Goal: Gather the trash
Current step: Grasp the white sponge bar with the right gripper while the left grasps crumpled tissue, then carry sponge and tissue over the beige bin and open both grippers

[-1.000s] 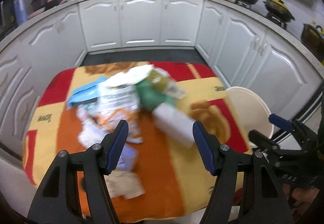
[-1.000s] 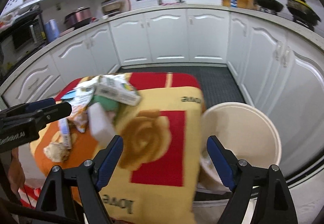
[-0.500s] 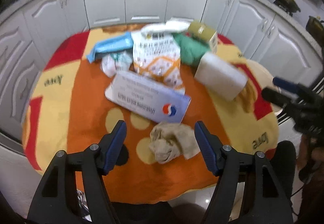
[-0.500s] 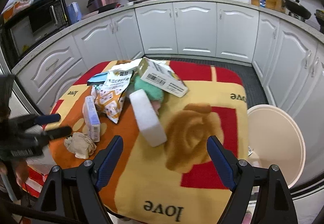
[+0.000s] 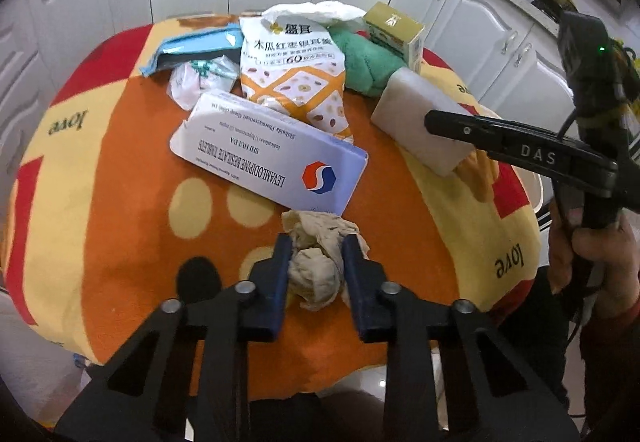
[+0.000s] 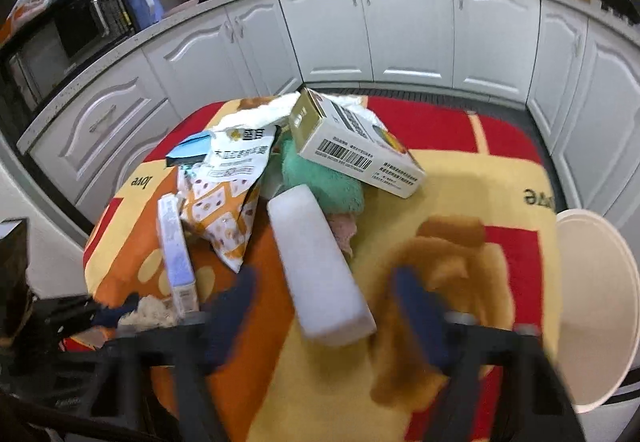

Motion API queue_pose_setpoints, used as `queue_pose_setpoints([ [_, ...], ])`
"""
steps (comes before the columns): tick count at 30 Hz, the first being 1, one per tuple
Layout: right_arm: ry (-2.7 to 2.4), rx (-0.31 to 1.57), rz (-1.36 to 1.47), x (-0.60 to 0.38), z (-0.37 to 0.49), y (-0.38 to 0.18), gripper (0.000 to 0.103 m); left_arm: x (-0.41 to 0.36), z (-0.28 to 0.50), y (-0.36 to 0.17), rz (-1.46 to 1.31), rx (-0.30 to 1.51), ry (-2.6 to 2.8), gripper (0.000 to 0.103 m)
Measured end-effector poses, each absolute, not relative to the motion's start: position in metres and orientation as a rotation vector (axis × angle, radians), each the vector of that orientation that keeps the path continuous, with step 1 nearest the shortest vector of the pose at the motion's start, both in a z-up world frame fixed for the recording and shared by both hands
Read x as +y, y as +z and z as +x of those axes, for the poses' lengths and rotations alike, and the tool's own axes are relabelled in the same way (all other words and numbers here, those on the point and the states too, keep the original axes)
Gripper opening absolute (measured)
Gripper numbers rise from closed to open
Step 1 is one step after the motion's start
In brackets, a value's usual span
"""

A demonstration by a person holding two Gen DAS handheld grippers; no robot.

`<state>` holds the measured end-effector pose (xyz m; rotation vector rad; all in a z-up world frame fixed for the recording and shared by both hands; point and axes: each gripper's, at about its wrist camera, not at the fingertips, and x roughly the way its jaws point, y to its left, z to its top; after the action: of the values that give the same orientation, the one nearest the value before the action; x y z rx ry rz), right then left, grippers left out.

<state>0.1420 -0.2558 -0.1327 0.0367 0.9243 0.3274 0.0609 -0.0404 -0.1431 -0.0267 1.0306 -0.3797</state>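
Low in the frame, we see the left gripper (image 5: pixel 314 266) clamped on the crumpled tissue (image 5: pixel 318 258), wedged between both blue fingers (image 5: pixel 280 262); our right gripper (image 6: pixel 324 306), blurred, seems spread around the white foam block (image 6: pixel 316 266)

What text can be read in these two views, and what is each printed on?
"LEVAMLODIPINE BESYLATE TABLETS": flat medicine box; its smaller lines are blurred.
"60": snack bag, among Chinese characters.
"love": tablecloth, repeated near its edges.
"DAS": side of the right gripper.
Gold-topped carton: barcode and print too small to read.
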Motion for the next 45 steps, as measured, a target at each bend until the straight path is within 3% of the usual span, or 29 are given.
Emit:
queue_pose_setpoints([
  [14, 0.350, 0.808, 0.089, -0.285, 0.089, -0.092, 0.034, -0.061, 0.052, -0.089, 0.028, 0.901, -0.391, 0.018],
  [45, 0.171, 0.734, 0.141, -0.371, 0.055, -0.074, 0.035, -0.157, 0.072, -0.069, 0.115, 0.821, -0.428, 0.018],
])
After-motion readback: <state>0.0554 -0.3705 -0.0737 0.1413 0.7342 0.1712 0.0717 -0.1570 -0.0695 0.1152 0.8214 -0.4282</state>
